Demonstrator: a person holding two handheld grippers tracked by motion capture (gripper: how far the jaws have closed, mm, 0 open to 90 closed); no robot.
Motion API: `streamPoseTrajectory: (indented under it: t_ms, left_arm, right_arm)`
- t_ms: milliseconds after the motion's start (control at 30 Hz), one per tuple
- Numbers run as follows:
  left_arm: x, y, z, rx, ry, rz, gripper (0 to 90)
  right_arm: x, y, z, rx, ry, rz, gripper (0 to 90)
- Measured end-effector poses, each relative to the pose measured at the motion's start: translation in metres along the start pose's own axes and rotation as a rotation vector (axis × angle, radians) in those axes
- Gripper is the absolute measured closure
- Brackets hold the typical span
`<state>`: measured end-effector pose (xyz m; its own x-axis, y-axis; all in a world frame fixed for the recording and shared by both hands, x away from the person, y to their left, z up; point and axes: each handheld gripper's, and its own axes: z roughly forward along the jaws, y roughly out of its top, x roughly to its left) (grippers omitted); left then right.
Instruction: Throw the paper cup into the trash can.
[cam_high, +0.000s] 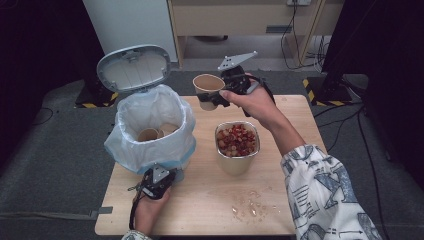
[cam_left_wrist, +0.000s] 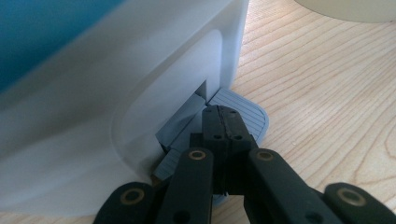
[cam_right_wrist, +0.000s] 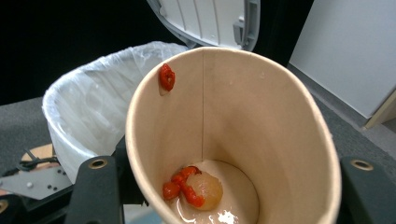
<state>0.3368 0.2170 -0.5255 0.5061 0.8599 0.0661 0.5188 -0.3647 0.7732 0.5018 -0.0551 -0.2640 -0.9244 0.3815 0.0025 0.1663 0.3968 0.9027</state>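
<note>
A white pedal bin (cam_high: 150, 127) with a plastic liner stands at the table's left, its lid (cam_high: 134, 67) up. Two paper cups lie inside it. My left gripper (cam_high: 165, 177) is shut, its tips (cam_left_wrist: 223, 119) resting on the grey foot pedal (cam_left_wrist: 250, 116) at the bin's base (cam_left_wrist: 140, 93). My right gripper (cam_high: 212, 98) is shut on a brown paper cup (cam_high: 207, 85), held in the air just right of the bin's rim. Inside this cup (cam_right_wrist: 261, 116) red scraps and a pale lump (cam_right_wrist: 205, 186) lie at the bottom, and one red bit sticks to the wall.
A beige tub (cam_high: 237, 162) full of red and pale food scraps stands mid-table. Wet spill marks (cam_high: 250, 207) lie near the front edge. A sleeve (cam_high: 325, 195) crosses the right side. Beyond the wooden table (cam_high: 290, 115) are dark stands and cables.
</note>
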Motion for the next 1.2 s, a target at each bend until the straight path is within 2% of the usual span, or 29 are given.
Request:
streamPoseTrajectory:
  t_ms: [433,833,1067,1200]
  left_arm:
    - [0.0,0.0,0.0,0.003,0.003,0.007,89.1]
    - [0.0,0.0,0.0,0.002,0.002,0.005,89.1]
    - [0.0,0.0,0.0,0.002,0.001,0.005,89.1]
    - [0.0,0.0,0.0,0.0,0.0,0.002,89.1]
  right_arm:
    - [0.009,0.012,0.014,-0.001,0.016,0.024,36.7]
    - [0.018,0.021,0.028,-0.014,0.04,0.023,36.7]
    - [0.026,0.023,0.044,-0.013,0.058,0.029,36.4]
    - [0.031,0.025,0.055,-0.006,0.071,0.018,36.3]
